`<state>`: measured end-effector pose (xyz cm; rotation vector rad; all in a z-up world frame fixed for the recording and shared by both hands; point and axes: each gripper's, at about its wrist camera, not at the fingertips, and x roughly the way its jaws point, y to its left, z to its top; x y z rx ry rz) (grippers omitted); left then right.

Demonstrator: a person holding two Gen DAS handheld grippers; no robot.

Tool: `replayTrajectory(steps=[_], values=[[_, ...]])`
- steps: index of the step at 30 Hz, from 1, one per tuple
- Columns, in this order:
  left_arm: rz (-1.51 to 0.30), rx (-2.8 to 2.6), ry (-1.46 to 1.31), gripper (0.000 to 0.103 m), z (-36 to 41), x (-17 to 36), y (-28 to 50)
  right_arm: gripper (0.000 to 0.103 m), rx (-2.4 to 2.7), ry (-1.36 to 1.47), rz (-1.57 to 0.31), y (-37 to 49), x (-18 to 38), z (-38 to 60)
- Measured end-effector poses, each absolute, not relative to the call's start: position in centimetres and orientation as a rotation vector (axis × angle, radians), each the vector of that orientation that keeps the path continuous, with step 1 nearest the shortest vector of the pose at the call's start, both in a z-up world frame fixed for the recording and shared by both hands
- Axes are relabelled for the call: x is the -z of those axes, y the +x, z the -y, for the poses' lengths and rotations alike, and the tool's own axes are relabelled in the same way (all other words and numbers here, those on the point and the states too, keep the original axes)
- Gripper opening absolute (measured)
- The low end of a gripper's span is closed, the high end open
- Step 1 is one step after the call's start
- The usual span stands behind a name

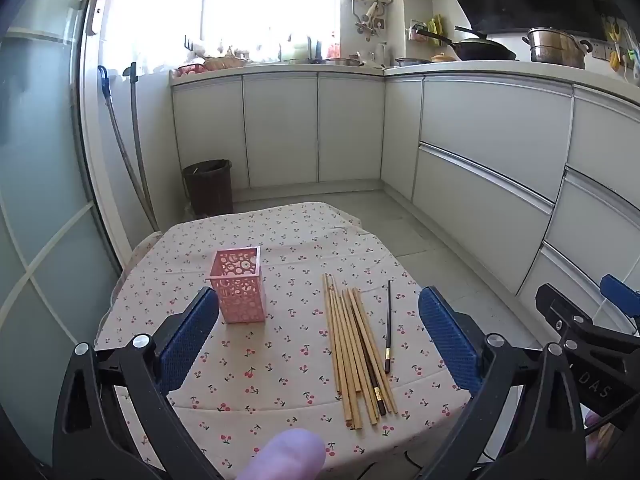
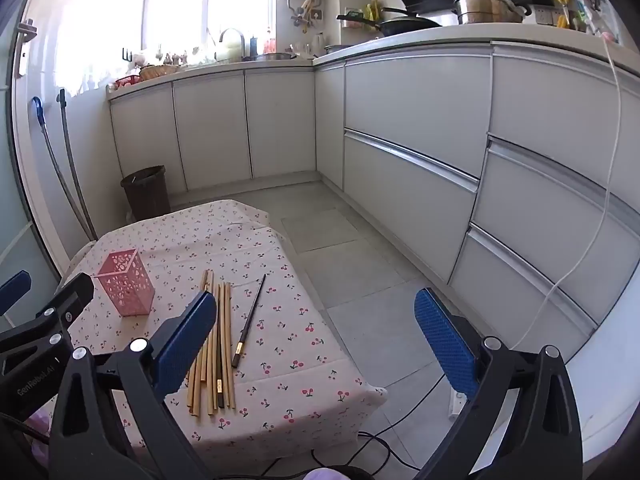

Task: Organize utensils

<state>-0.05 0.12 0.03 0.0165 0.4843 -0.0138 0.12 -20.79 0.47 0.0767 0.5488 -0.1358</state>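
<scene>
A pink perforated holder (image 1: pixel 239 287) stands upright on the cherry-print tablecloth (image 1: pixel 280 360), empty as far as I can see. A bundle of several bamboo chopsticks (image 1: pixel 352 352) lies to its right, with a dark chopstick among them and another dark chopstick (image 1: pixel 388 326) apart on the right. My left gripper (image 1: pixel 320 340) is open and empty above the table's near edge. My right gripper (image 2: pixel 316 340) is open and empty, right of the table; the holder (image 2: pixel 126 282), bundle (image 2: pixel 214 344) and lone dark chopstick (image 2: pixel 249 322) show at its left.
White kitchen cabinets (image 2: pixel 400 120) run along the back and right. A dark waste bin (image 1: pixel 209 188) stands on the floor behind the table. Cables (image 2: pixel 380 440) lie on the tiled floor by the table's near corner. A glass door (image 1: pixel 40 200) is at left.
</scene>
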Motion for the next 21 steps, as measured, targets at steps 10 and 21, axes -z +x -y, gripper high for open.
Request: replayTrajectory(steps=[10,21], values=[[-0.485,0.01,0.001,0.096,-0.5,-0.2,0.0,0.097,0.143,0.066,-0.559,0.2,-0.1,20.7],[-0.493,0.009,-0.004,0.096,-0.7,-0.1,0.2,0.097,0.138,0.065,-0.587,0.6,0.2,20.6]])
